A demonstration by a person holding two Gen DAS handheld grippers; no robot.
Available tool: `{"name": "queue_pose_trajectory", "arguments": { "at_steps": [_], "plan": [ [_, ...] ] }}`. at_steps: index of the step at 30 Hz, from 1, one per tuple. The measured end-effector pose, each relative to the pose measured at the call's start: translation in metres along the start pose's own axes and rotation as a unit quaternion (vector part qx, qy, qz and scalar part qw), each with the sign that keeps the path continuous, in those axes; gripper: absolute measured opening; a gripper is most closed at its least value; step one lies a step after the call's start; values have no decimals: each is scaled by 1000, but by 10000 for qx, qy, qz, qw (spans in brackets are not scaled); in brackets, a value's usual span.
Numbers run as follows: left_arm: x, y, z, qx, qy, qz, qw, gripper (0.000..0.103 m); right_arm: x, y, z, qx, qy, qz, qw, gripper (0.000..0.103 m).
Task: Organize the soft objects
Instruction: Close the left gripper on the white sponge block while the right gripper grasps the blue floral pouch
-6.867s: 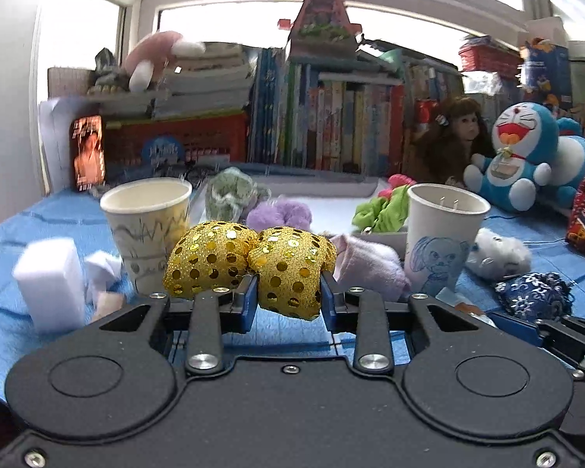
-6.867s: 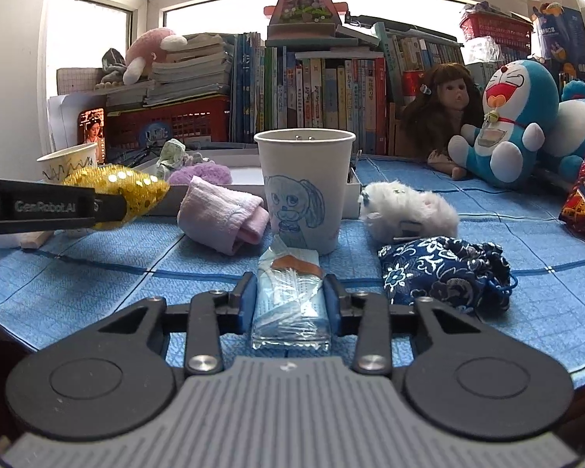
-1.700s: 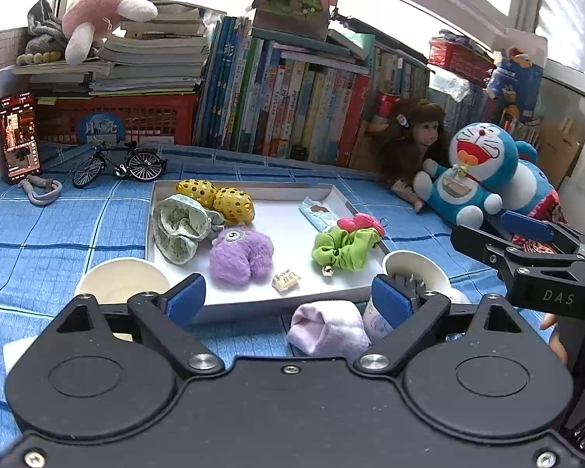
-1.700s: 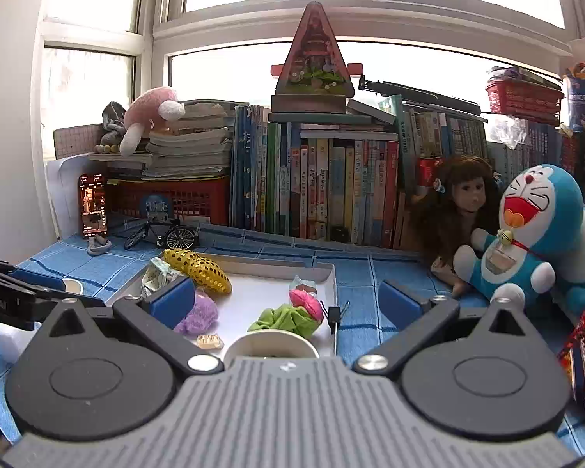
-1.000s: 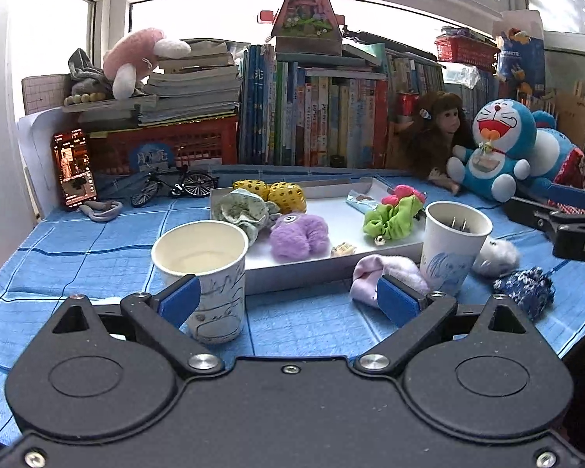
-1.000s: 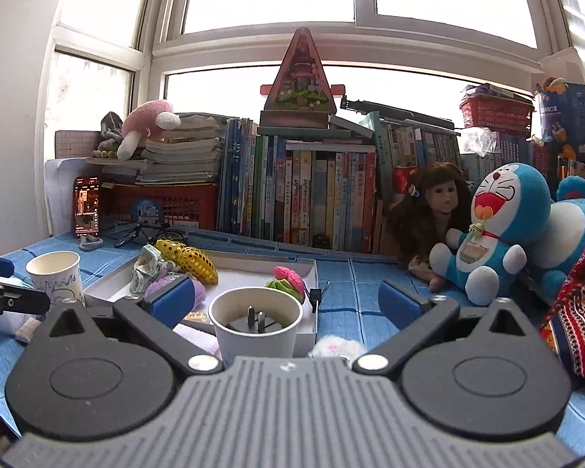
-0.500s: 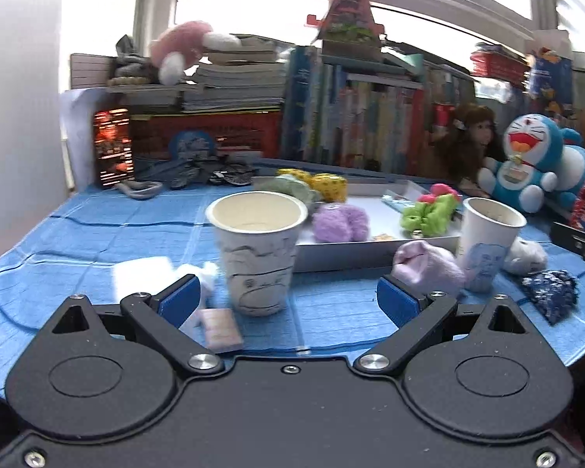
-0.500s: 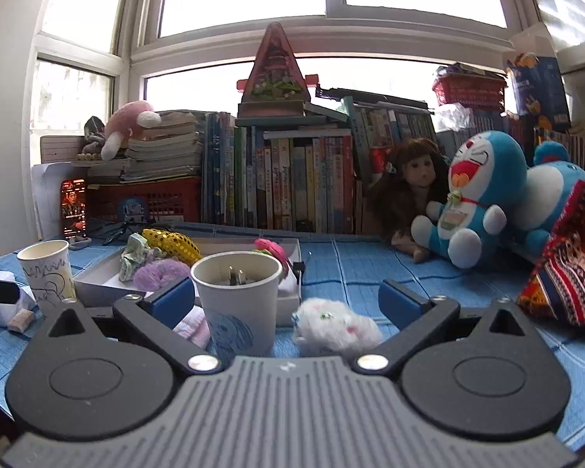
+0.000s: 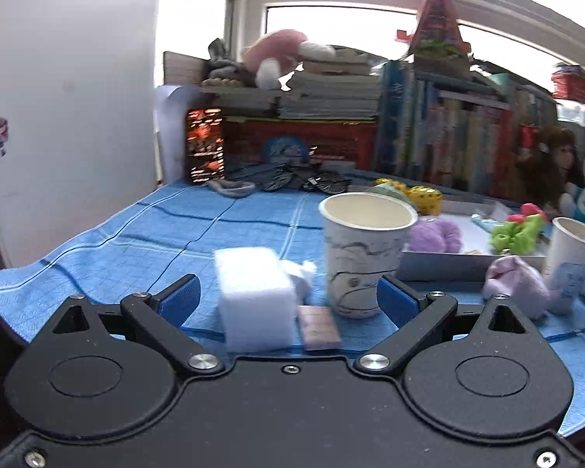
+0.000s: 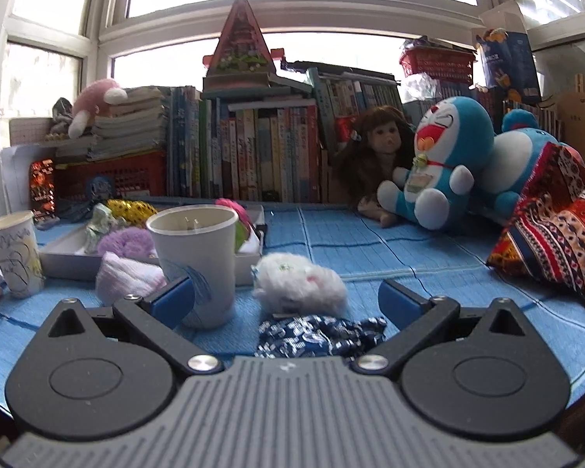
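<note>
White sponge block point(image 9: 256, 301), navy floral pouch point(image 10: 319, 334), gold sequinned scrunchie point(image 10: 130, 208), seemingly lilac folded cloth point(image 9: 514, 286)

So the tray point(image 9: 440, 263) sits mid-table with the scrunchies point(image 9: 518, 230) and a plush ball point(image 9: 436, 234) in it. One paper cup point(image 9: 364, 257) stands at its left front corner, another point(image 10: 199, 261) at its right front, a rolled sock point(image 10: 124, 279) between them. A sponge block point(image 9: 255, 296) sits left of the first cup. Books point(image 10: 253, 156) line the table's back edge.
</note>
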State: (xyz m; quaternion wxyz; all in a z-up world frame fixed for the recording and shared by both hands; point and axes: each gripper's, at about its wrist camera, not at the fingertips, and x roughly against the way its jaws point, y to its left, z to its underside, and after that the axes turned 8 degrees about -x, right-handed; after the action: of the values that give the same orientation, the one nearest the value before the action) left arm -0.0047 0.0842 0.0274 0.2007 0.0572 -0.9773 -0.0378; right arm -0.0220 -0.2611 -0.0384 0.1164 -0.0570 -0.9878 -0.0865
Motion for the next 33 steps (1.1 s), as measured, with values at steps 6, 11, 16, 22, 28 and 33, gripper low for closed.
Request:
{"name": "queue_pose_trajectory", "arguments": {
  "at_steps": [6, 11, 16, 22, 28, 33],
  "plan": [
    [-16, 6, 6, 235, 237, -166, 9993, 97, -5, -2, 7, 63, 145, 89, 9998, 103],
    [-29, 9, 11, 333, 387, -191, 9985, 97, -11, -5, 10, 48, 254, 198, 9995, 103],
    [-40, 13, 15, 485, 556, -166, 9971, 95, -20, -8, 13, 31, 460, 257, 9986, 103],
    [-48, 18, 16, 683, 633, -245, 9954, 88, -29, -8, 15, 13, 614, 322, 9976, 103],
    [-53, 23, 16, 878, 662, -149, 9938, 74, -35, -6, 15, 54, 685, 372, 9969, 103],
    [-51, 27, 15, 966, 572, -21, 9937, 59, -38, -5, 14, 79, 733, 402, 9965, 103]
  ]
}}
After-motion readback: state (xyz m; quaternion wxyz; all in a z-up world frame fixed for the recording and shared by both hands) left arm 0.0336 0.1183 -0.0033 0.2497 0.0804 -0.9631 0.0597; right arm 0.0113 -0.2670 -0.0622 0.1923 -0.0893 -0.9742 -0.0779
